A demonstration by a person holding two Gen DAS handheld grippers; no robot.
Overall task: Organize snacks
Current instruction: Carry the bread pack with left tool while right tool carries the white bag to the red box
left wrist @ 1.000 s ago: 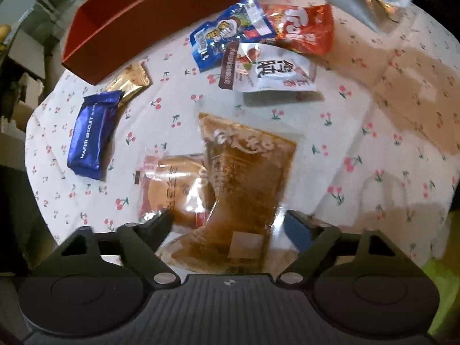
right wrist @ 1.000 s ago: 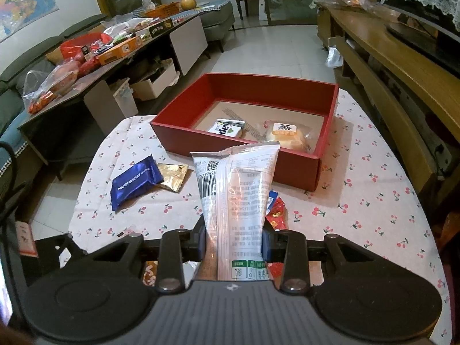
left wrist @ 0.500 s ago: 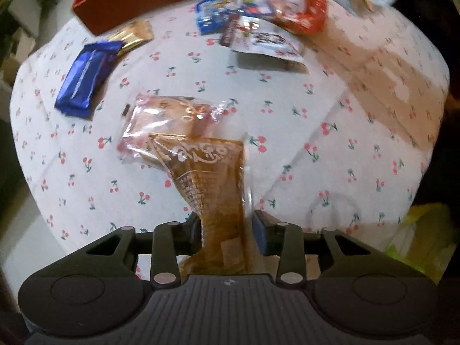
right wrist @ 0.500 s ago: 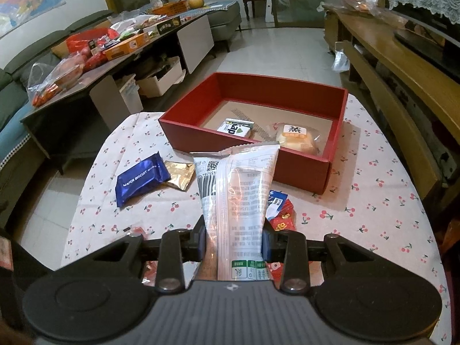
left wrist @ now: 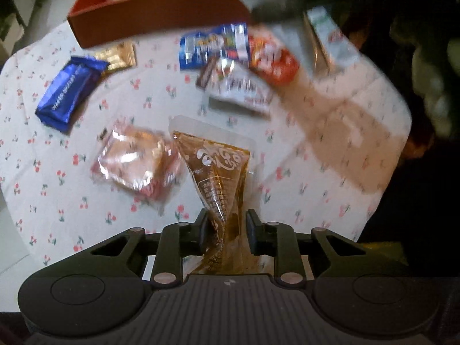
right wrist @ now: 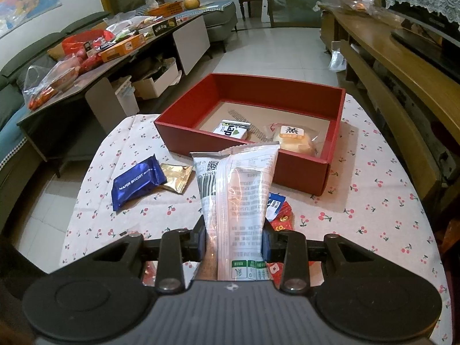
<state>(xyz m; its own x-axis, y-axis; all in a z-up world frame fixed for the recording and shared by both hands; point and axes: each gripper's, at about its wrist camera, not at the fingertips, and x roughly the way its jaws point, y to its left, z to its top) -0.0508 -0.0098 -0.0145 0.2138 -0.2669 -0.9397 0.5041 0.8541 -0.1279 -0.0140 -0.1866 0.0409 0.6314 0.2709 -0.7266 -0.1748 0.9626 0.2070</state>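
My left gripper (left wrist: pixel 225 228) is shut on a brown clear-wrapped snack packet (left wrist: pixel 220 178) and holds it above the cherry-print tablecloth (left wrist: pixel 43 149). My right gripper (right wrist: pixel 233 240) is shut on a white printed snack packet (right wrist: pixel 235 189), held upright in front of the red box (right wrist: pixel 333 132). The box holds a small white-and-green packet (right wrist: pixel 231 130) and a wrapped bun (right wrist: pixel 293 141). On the cloth lie a blue wafer biscuit pack (right wrist: pixel 135 182), a gold sachet (right wrist: pixel 175 176), a clear-wrapped pastry (left wrist: pixel 135 161), and blue (left wrist: pixel 212 44), red (left wrist: pixel 273 56) and white (left wrist: pixel 238 86) packets.
The red box (left wrist: pixel 149 11) shows at the top of the left wrist view. A cluttered low table (right wrist: pixel 95 54) stands at the left, a wooden bench (right wrist: pixel 402 66) at the right, tiled floor beyond. The right table edge (left wrist: pixel 396 143) drops into dark.
My left gripper closed on the brown packet and lifted it off the cloth, leaving the wrapped pastry behind. My right gripper moved a little nearer the red box with its white packet.
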